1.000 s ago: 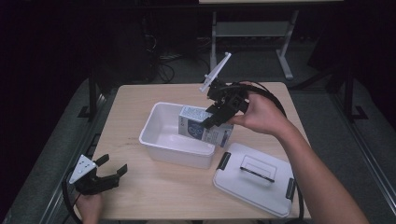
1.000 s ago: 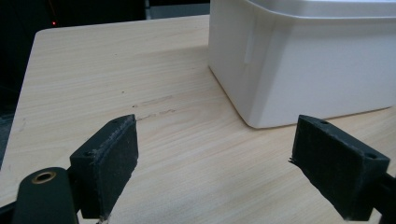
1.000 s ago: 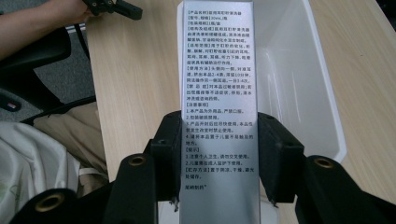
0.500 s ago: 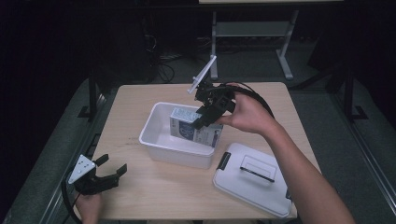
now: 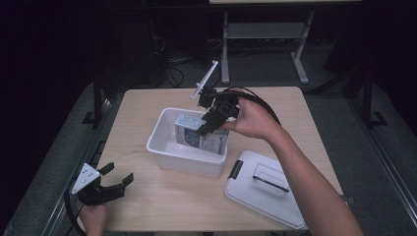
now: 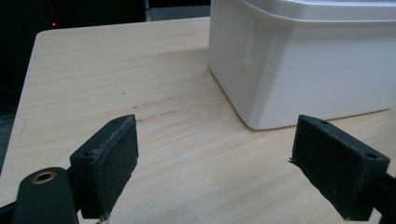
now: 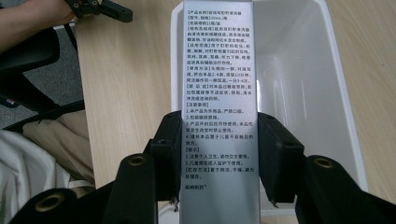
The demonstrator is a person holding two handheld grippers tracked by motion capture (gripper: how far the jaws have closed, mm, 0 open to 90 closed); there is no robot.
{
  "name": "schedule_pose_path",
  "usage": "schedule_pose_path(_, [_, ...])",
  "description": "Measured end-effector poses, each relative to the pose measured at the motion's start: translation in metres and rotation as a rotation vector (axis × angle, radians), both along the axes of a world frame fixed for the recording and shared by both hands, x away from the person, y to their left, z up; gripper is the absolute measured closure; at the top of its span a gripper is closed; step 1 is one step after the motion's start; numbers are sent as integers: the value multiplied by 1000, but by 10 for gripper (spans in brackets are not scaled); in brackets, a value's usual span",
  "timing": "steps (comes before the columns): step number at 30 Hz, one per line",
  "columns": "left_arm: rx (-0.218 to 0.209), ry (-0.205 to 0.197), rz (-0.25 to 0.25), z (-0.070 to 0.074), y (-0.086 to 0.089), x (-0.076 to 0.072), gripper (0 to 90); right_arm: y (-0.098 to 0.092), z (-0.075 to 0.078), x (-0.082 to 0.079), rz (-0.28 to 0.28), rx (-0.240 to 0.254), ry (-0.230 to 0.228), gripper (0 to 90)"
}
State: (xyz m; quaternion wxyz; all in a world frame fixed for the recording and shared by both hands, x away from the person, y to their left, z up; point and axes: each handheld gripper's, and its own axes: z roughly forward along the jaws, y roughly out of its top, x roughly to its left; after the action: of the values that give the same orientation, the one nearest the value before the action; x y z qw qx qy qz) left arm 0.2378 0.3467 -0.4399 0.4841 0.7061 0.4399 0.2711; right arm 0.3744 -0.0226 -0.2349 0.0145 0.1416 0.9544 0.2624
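Our right gripper (image 5: 209,123) squeezes a box (image 7: 218,93), and the box is partly down inside the white bin (image 5: 169,152) below it. Our left gripper (image 5: 110,184) waits wide apart, holding nothing. We think letting go comes next, then maybe the lid (image 5: 268,189).

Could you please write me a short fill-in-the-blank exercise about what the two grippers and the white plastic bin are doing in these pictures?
1. The right gripper is shut on a printed silver ____.
2. It holds that over the open white plastic ____.
3. The left gripper hovers with its jaws ____.
4. The flat white lid with a handle lies on the light wooden ____.

Missing words: box; bin; open; table
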Motion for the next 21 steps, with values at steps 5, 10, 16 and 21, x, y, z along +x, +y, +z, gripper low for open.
schedule_pose_path(5, [0, -1, 1, 0, 0, 0, 136, 5, -5, 3, 7, -7, 6, 553])
schedule_pose_path(10, [-7, -2, 2, 0, 0, 0, 136, 9, -9, 5, 9, -10, 11, 552])
schedule_pose_path(16, [-5, -2, 0, 0, 0, -1, 136, 16, -16, 6, 15, -30, 13, 552])
schedule_pose_path(21, [-7, -5, 2, 1, 0, 0, 136, 19, -22, 8, 19, -38, 17, 552])
